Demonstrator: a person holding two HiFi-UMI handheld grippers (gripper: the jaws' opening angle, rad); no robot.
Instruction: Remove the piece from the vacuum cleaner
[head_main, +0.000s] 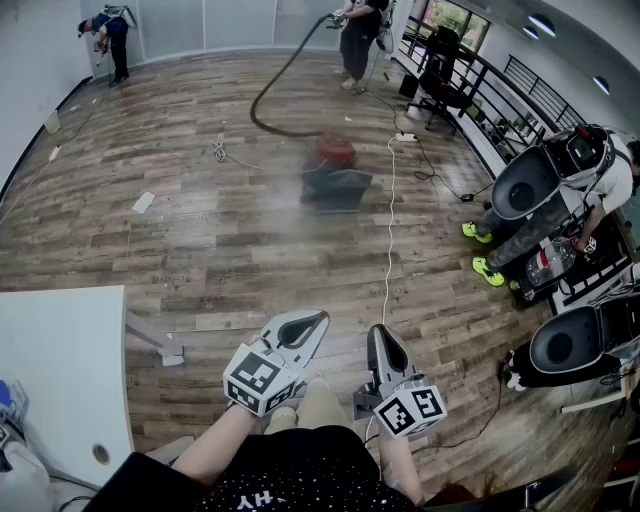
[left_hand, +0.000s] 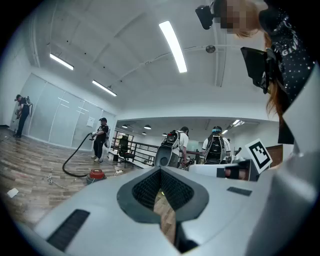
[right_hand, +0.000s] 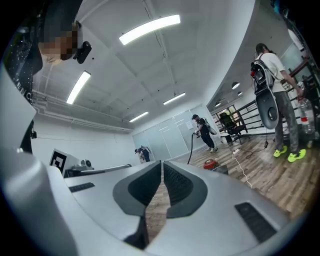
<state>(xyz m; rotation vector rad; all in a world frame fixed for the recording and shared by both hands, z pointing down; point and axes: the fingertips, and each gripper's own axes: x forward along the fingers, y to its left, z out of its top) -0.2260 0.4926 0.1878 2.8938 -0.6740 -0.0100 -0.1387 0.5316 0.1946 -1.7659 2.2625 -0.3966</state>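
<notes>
The vacuum cleaner (head_main: 335, 152) is a red canister on the wooden floor, well ahead of me, with a grey piece (head_main: 337, 187) lying just in front of it. Its dark hose (head_main: 275, 90) curves away to a person (head_main: 358, 35) who holds the far end. My left gripper (head_main: 306, 326) and right gripper (head_main: 385, 345) hang close to my body, both shut and empty, far short of the vacuum. In the left gripper view the canister (left_hand: 96, 175) shows small at the left beyond the left gripper (left_hand: 161, 171). The right gripper view has the canister (right_hand: 211, 163) right of the right gripper (right_hand: 162, 165).
A white table (head_main: 60, 360) stands at my lower left. A white cable (head_main: 390, 220) runs along the floor towards me. A person with a backpack rig (head_main: 560, 190) bends at the right by a railing, near an office chair (head_main: 440, 70). Paper scraps (head_main: 143, 202) lie at the left.
</notes>
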